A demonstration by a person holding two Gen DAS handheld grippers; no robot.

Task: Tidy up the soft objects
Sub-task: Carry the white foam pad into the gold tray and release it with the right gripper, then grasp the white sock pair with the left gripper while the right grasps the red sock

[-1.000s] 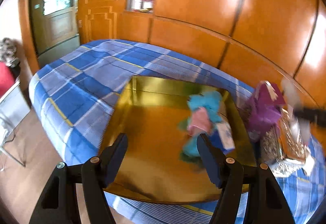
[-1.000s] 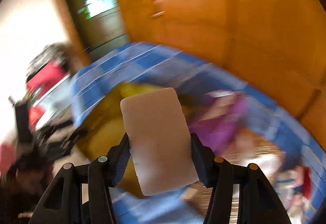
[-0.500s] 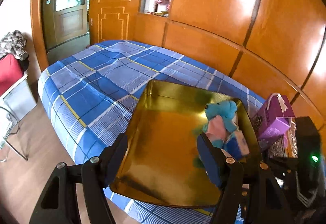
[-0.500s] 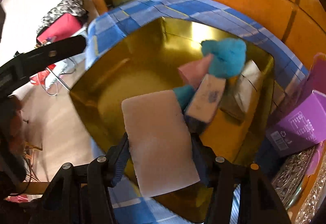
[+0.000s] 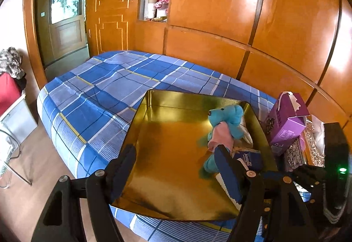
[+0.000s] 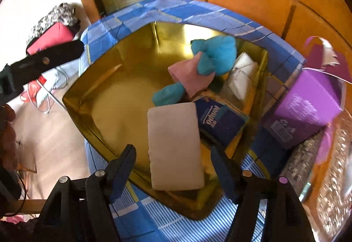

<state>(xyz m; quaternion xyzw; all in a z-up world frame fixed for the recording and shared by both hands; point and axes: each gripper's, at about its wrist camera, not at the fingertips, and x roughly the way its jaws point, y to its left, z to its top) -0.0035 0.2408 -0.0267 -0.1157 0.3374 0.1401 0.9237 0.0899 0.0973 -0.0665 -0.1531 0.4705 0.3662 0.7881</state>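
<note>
Right gripper (image 6: pixel 172 167) has its 2 fingers spread wide, and the white sponge pad (image 6: pixel 175 146) sits between them without either finger touching it. The pad is lying flat in the near right corner of the gold tray (image 6: pixel 103 79), its far end just beside the blue tissue pack (image 6: pixel 220 120). Behind that, the turquoise plush toy (image 6: pixel 216 54) in its pink top lies against the right wall of the tray, with a white pillow-like packet (image 6: pixel 242 75) tucked next to it.

Left gripper (image 5: pixel 176 172) is also wide open with nothing in it, hanging over the near edge of the tray. From that side you can see the tray is on a bed (image 5: pixel 105 86) with a blue plaid cover. A purple box (image 5: pixel 286 120) stands on the bed just right of the tray, with some glittery stuff beside it that I can't make out.
</note>
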